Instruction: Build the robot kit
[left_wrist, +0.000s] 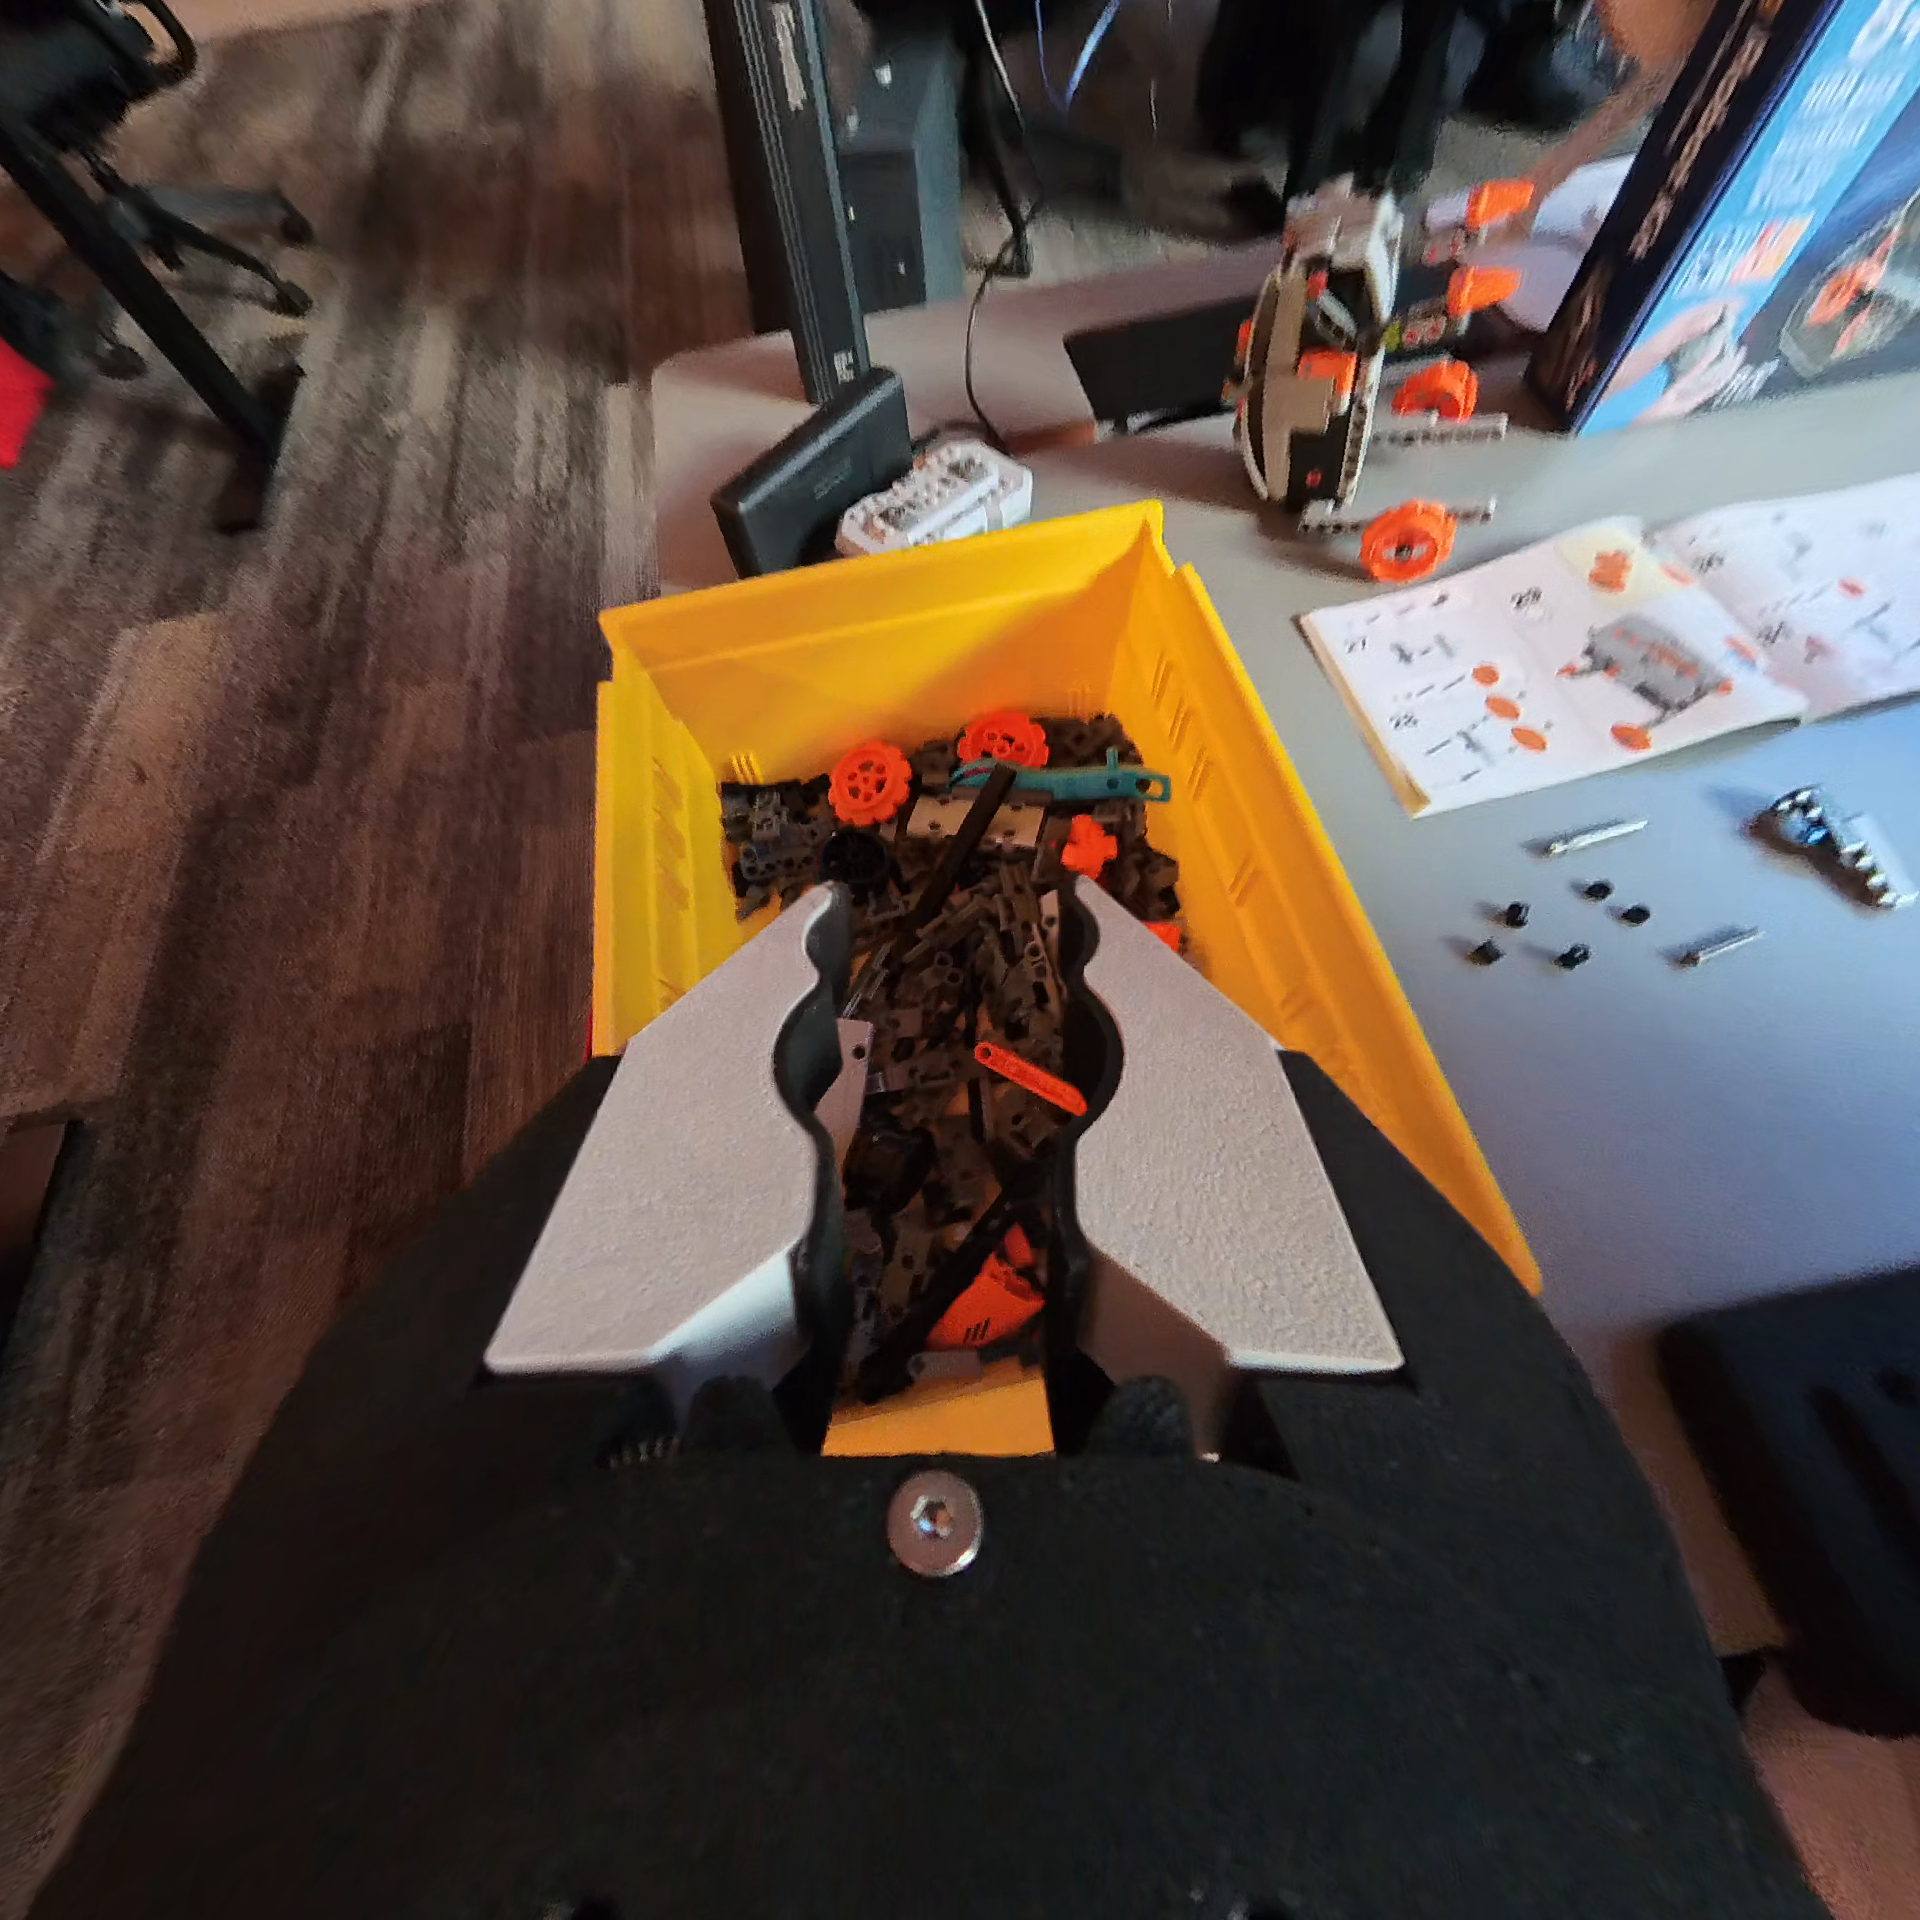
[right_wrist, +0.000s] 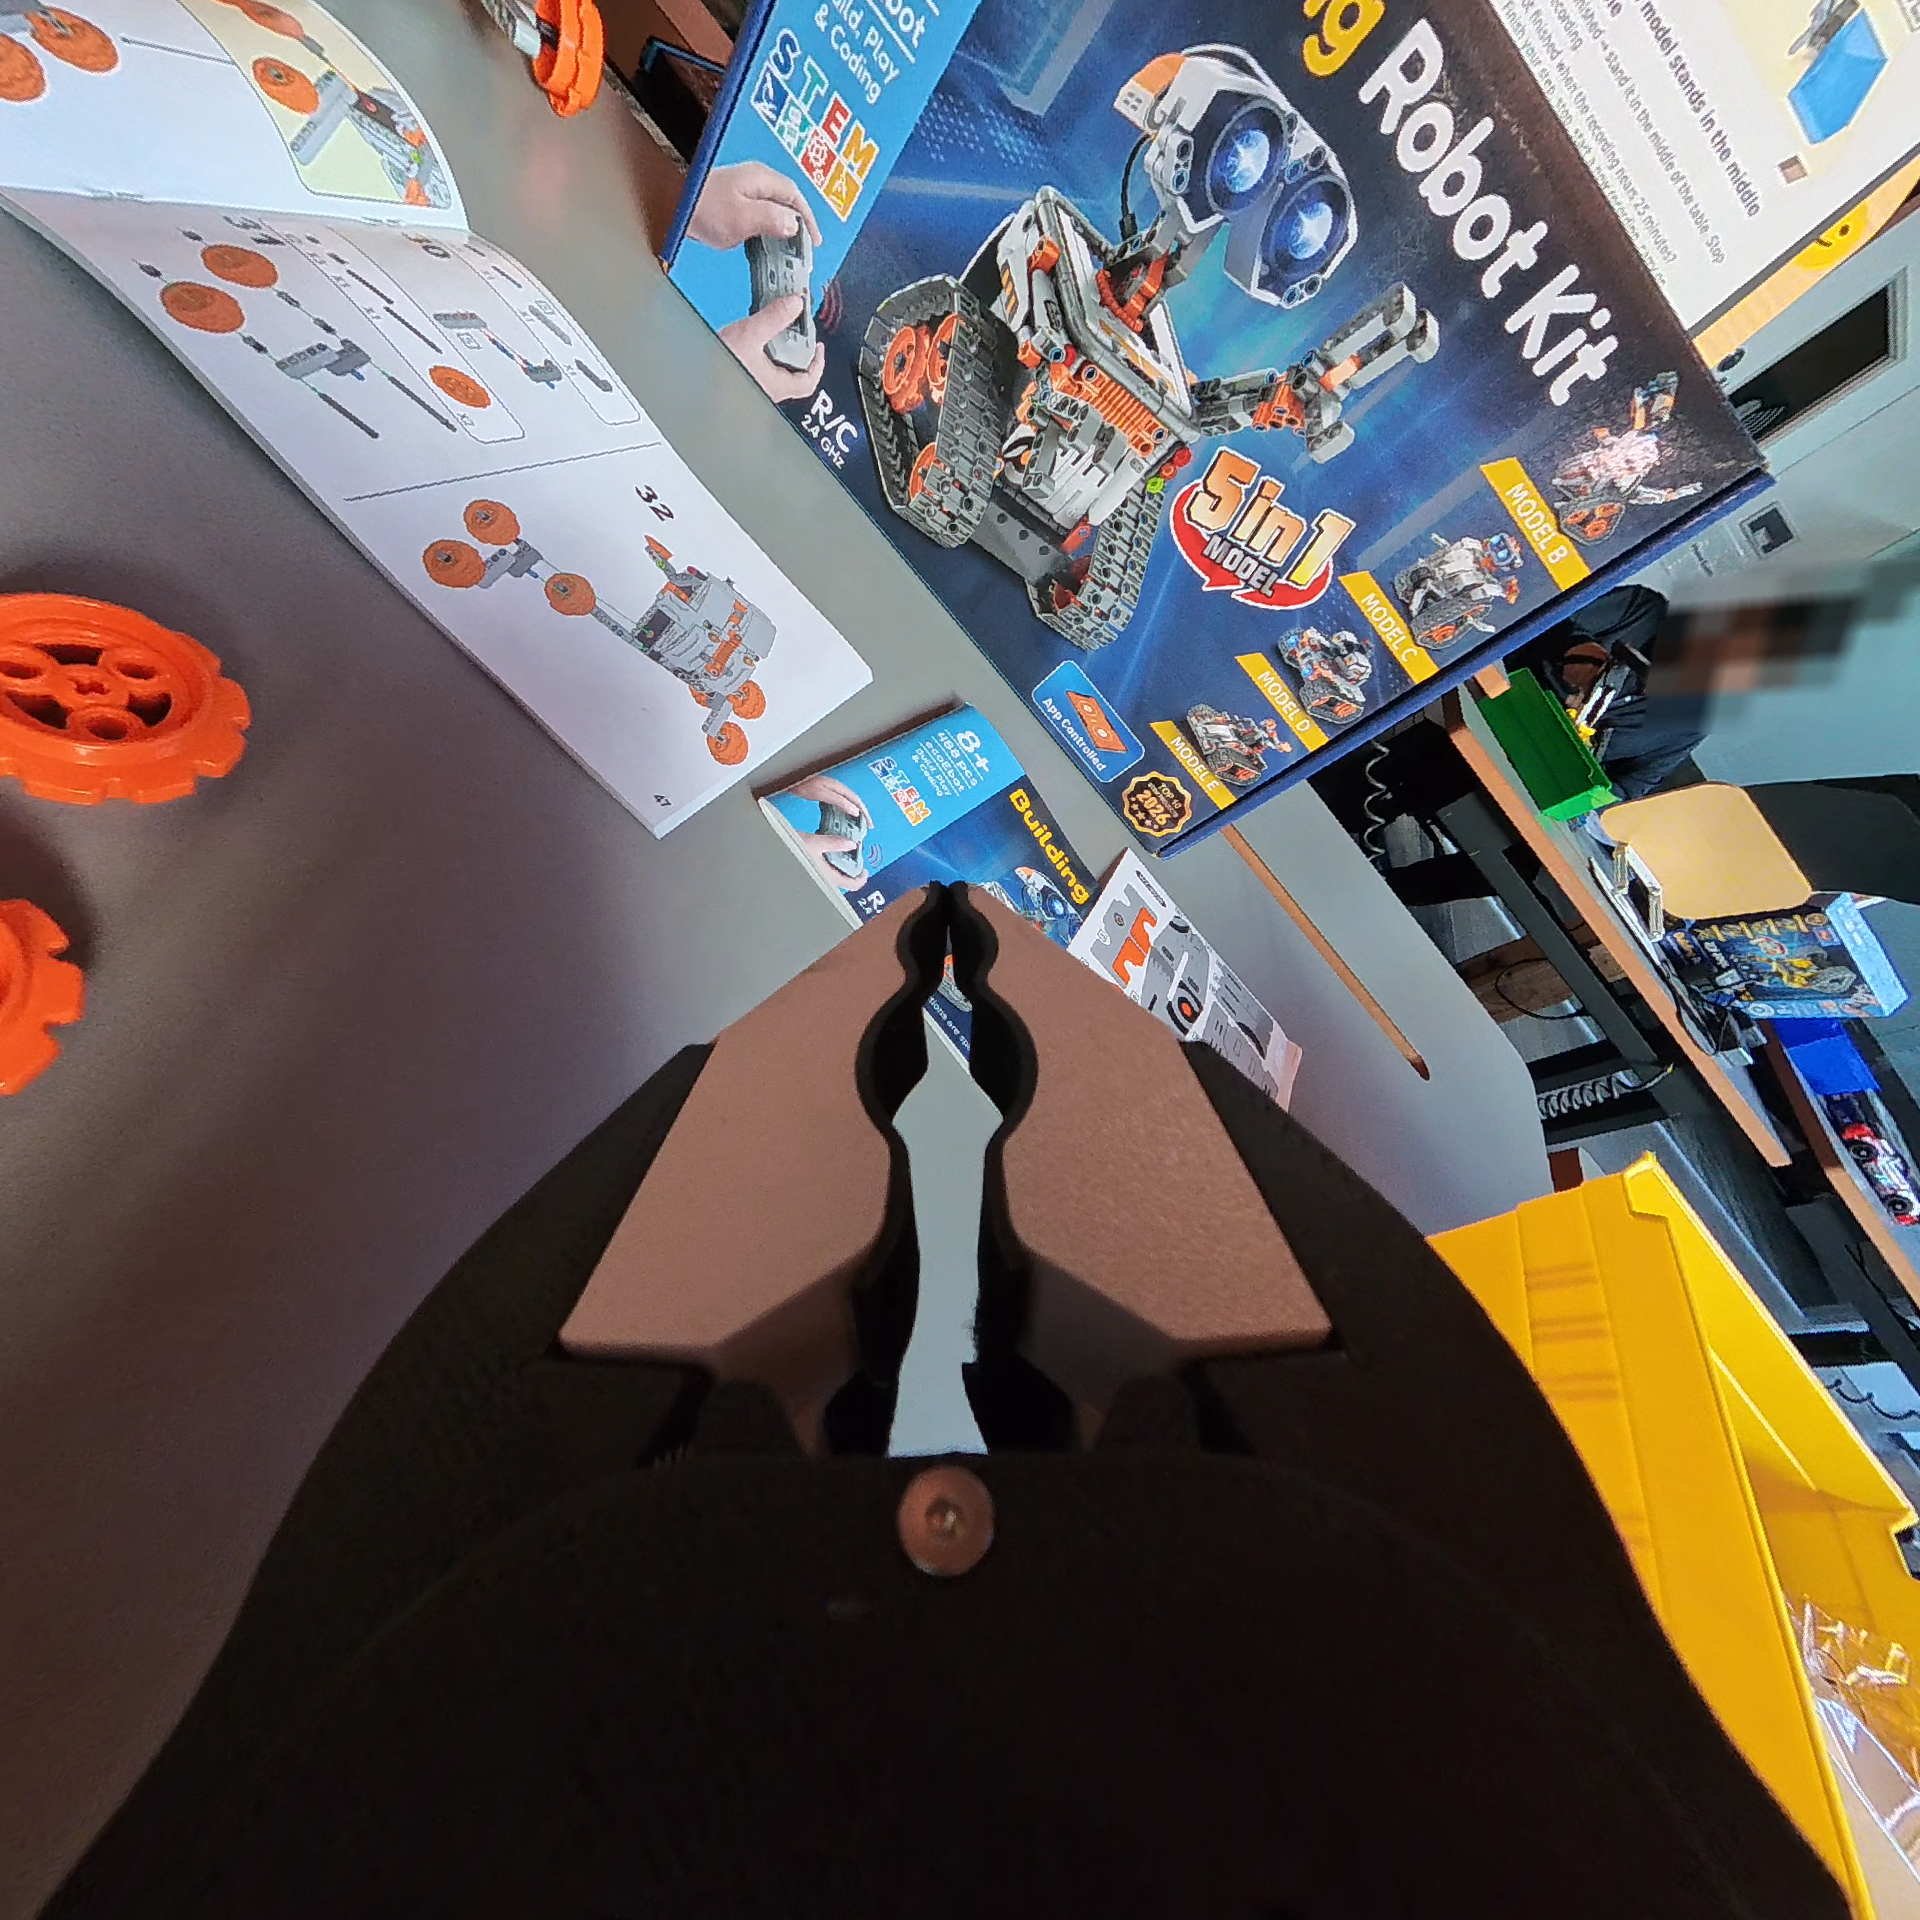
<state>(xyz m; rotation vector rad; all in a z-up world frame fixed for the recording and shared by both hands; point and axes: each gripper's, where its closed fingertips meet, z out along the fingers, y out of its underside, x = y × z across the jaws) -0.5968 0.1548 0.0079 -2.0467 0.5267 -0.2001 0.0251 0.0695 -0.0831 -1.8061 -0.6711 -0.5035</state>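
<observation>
In the left wrist view my left gripper (left_wrist: 956, 904) is open and empty. It hangs over a yellow bin (left_wrist: 883, 613) at the table's left edge. The bin holds a pile of black and grey building parts (left_wrist: 956, 997), orange gear wheels (left_wrist: 871, 781) and a teal strip (left_wrist: 1091, 784). In the right wrist view my right gripper (right_wrist: 945, 894) is shut with its tips touching and nothing shows between them. It is above the grey table and points at a small blue booklet (right_wrist: 914, 790). Two orange wheels (right_wrist: 104, 696) lie to its left.
A half-built robot model (left_wrist: 1320, 353), an open instruction booklet (left_wrist: 1558, 665), small black pins (left_wrist: 1569, 920) and a grey toothed part (left_wrist: 1829, 847) lie on the table. The kit box (right_wrist: 1195, 364) stands at the back. A yellow bin (right_wrist: 1662, 1403) is at the right gripper's lower right. The tips of one gripper are about 65 cm away from the tips of the other. From my left tips it is roughly 35 cm to the half-built robot model (left_wrist: 1320, 353); from my right, 45 cm.
</observation>
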